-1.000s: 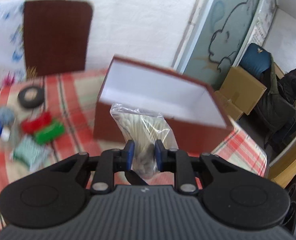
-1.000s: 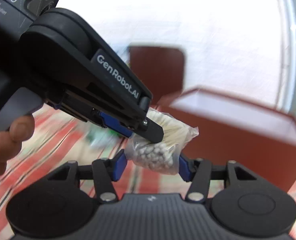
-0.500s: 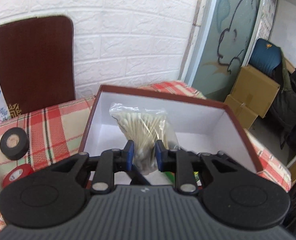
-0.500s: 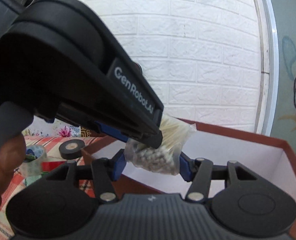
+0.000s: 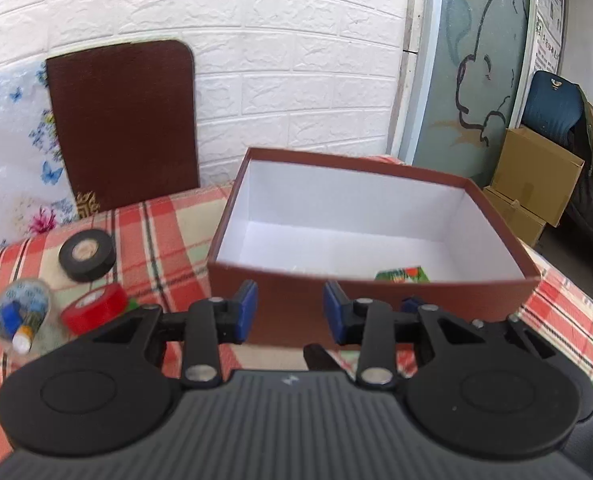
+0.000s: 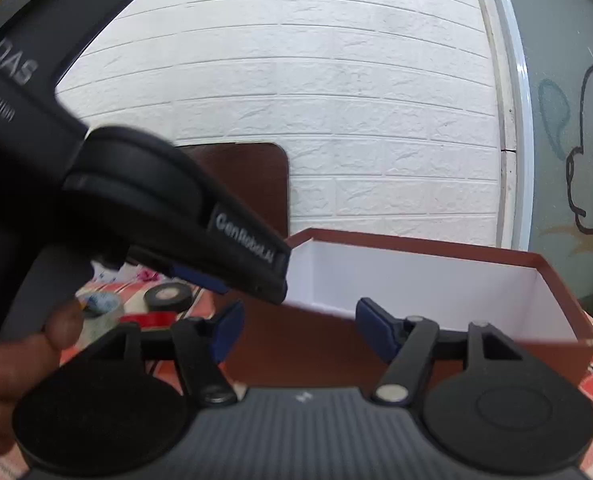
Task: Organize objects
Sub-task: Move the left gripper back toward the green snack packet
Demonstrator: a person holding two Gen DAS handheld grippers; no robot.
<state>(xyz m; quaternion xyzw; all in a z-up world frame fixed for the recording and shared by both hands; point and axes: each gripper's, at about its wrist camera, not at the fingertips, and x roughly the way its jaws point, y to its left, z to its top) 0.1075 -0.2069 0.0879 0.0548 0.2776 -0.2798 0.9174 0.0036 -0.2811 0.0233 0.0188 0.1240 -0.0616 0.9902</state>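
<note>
Brown card forms the open box [image 5: 288, 280], white inside, which stands on the plaid-covered surface [image 5: 168, 232] directly ahead of both grippers. The left gripper [image 5: 290, 312] is seen with its blue pads apart and nothing between them; its jaws have just been opening. The right gripper [image 6: 298, 330] is likewise spread wider, its jaws also having just been opening, and no object is caught between them. In the right wrist view the left gripper [image 6: 274, 280] is seen from the side, crossing in front of the box rim, with a hand [image 6: 24, 344] around its grip.

No bag or packet is seen in either pair of jaws, and the part of the box floor that shows is bare except for a small green and red packet [image 5: 402, 274] near the front wall; the rest of the floor is hidden behind that wall. The step in hand is judged to be a release over the box, now finished or nearly so.

Items not yet stowed are seen to the left of the box: a black tape roll [image 5: 87, 255], a red tape roll [image 5: 94, 307] just in front of it, and a clear round container [image 5: 22, 310] holding small things beside the red roll. A brown panel [image 5: 122, 120] leans against the white brick wall behind.

For the next move, one gripper would need to be drawn back from the box and swung left towards these items, with its jaws kept wide enough to pass around a roll. The red roll lies closest and would probably be taken first.
</note>
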